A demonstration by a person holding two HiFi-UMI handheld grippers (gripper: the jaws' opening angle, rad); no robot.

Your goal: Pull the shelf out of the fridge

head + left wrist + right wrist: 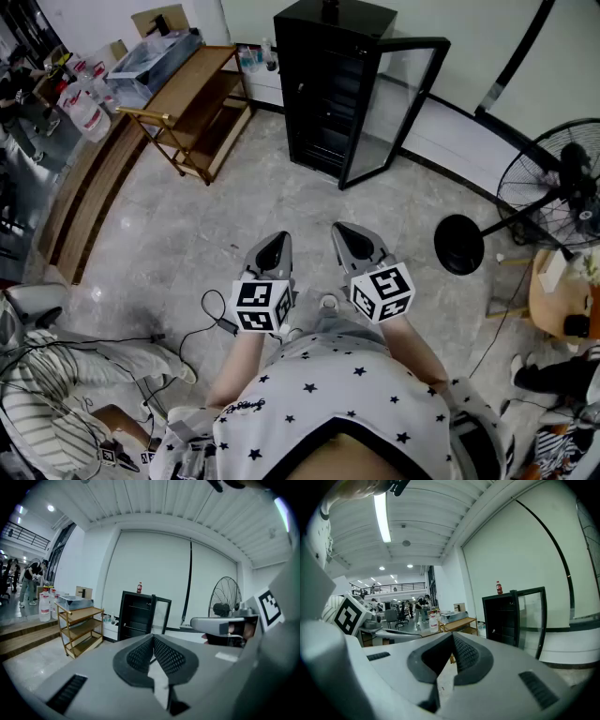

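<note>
Grey floor (169,234) — upright, open fridge (328,84) faces left gripper (278,242), right gripper (345,232) — both closed.

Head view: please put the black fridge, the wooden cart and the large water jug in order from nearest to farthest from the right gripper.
1. Black fridge, straight ahead of the right gripper, door open.
2. Wooden cart, ahead to the left.
3. Large water jug, far left, beyond the cart.
</note>
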